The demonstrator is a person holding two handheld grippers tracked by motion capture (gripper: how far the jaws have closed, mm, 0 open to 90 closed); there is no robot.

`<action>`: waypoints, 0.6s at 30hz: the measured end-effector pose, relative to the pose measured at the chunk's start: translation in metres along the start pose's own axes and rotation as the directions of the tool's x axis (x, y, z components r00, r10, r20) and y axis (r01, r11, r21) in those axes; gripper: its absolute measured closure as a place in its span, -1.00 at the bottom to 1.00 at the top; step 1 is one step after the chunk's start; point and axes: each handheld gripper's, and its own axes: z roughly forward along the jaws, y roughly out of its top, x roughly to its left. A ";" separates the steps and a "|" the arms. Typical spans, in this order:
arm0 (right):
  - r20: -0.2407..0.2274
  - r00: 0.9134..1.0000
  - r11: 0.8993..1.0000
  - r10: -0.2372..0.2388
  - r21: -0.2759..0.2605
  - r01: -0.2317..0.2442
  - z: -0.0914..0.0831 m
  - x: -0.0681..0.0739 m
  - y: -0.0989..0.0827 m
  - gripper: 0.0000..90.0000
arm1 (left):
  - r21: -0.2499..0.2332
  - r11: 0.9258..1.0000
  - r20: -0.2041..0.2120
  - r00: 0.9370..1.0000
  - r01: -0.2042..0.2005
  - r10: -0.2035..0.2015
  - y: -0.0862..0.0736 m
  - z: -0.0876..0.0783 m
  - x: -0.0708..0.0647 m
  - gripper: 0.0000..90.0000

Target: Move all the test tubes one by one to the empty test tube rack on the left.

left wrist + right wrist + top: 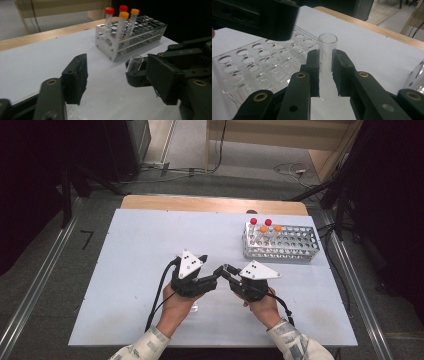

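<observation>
My right gripper [325,56] is shut on a clear test tube [327,47] with no cap, held upright with its open mouth on top. The left gripper view shows that same tube [135,62] between the right gripper's fingers [136,75], in front of my own open left gripper [116,62]. In the high view the left gripper [214,278] and right gripper [223,269] meet tip to tip at mid-table. The left gripper's dark body [262,17] looms blurred at the upper left of the right gripper view.
A metal tube rack [280,245] stands at the back right of the white table [140,270], with two red-capped tubes [109,10] and two orange-capped tubes [135,11] at its left end. A clear plastic rack [262,62] lies flat under the left gripper.
</observation>
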 end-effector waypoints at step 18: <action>0.007 1.000 1.000 -0.018 -0.004 0.018 0.001 0.004 0.001 0.62 | 0.048 0.999 0.080 0.997 -0.018 0.014 0.004 0.023 -0.007 0.52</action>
